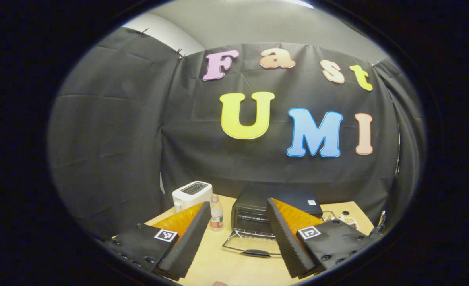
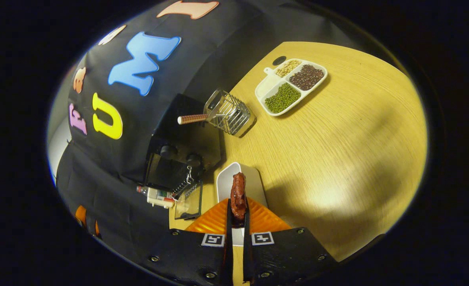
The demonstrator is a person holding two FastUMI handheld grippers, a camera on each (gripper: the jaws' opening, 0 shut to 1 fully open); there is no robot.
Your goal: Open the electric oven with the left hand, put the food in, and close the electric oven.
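Right gripper (image 2: 237,222) clamps a reddish-brown food piece (image 2: 238,194) above a white tray (image 2: 254,178) on the wooden table (image 2: 338,151). Left gripper (image 1: 238,234) spread wide, facing the black oven (image 1: 274,202), door (image 1: 250,246) folded down onto the tabletop; black cloth walls behind.

Black boxy electric oven (image 1: 276,202) at the back of a pale wooden table (image 1: 238,270), its glass door (image 1: 252,243) dropped open toward the camera, small clear plastic bottle (image 1: 216,213) just left of the oven, white toaster (image 1: 192,193) further left, left gripper (image 1: 238,230) spread wide in front of the oven
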